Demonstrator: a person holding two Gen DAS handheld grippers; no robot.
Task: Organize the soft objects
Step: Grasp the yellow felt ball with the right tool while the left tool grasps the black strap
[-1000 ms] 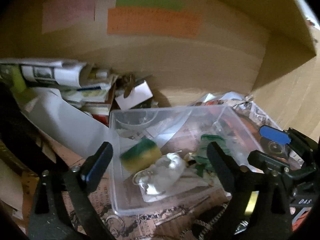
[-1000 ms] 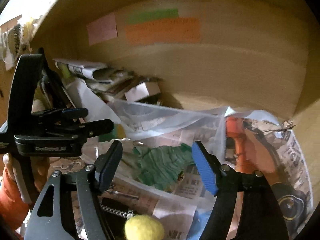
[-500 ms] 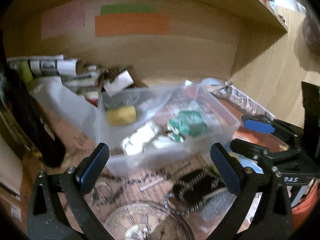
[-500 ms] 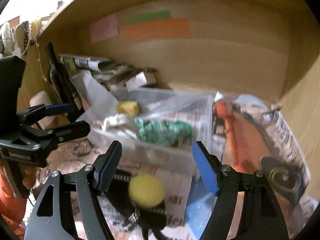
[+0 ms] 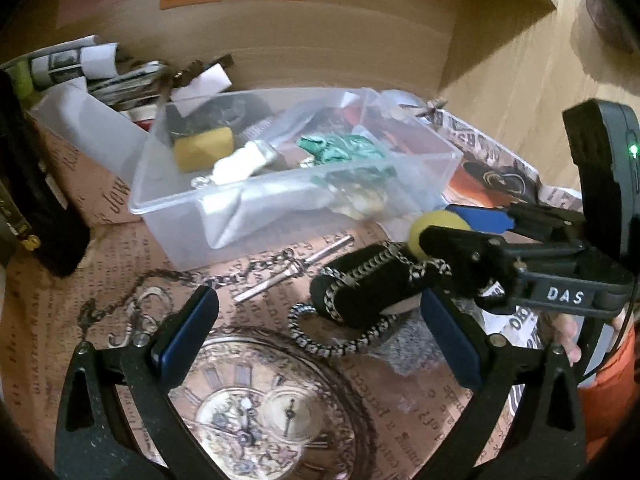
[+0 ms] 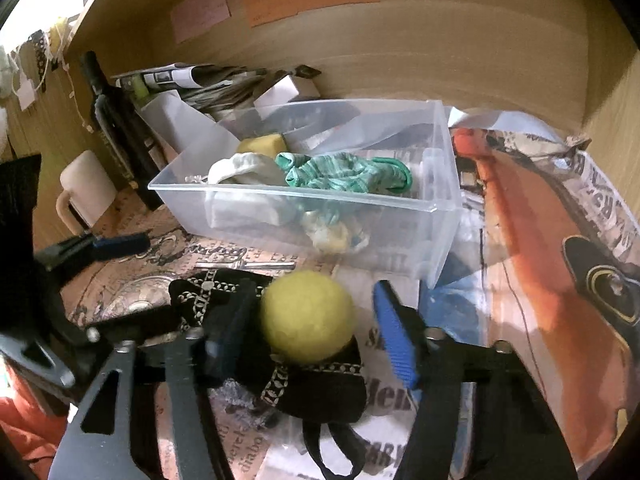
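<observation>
A clear plastic bin (image 5: pixel 400 188) (image 6: pixel 436 224) holds a yellow sponge (image 5: pixel 204 148) (image 6: pixel 262 145), a white soft piece (image 6: pixel 244 170) and a green cloth (image 5: pixel 340 148) (image 6: pixel 348 174). In front of it lies a yellow felt ball (image 6: pixel 308 316) (image 5: pixel 430 224) on a black chain-trimmed pouch (image 5: pixel 360 288) (image 6: pixel 320 388). My right gripper (image 6: pixel 310 336) is open, its jaws on either side of the ball, not pressing it. My left gripper (image 5: pixel 316 332) is open and empty, just short of the pouch.
Newspaper-print paper (image 5: pixel 280 400) covers the shelf floor. A metal chain and pin (image 5: pixel 288 272) lie in front of the bin. A dark bottle (image 6: pixel 116 120), a white mug (image 6: pixel 84 184) and stacked papers (image 6: pixel 208 84) stand at the left and back. Wooden walls (image 6: pixel 440 40) enclose the shelf.
Both grippers have pulled back and dropped lower from the bin. The right one has come down around the yellow ball. The sponge now rests in the bin.
</observation>
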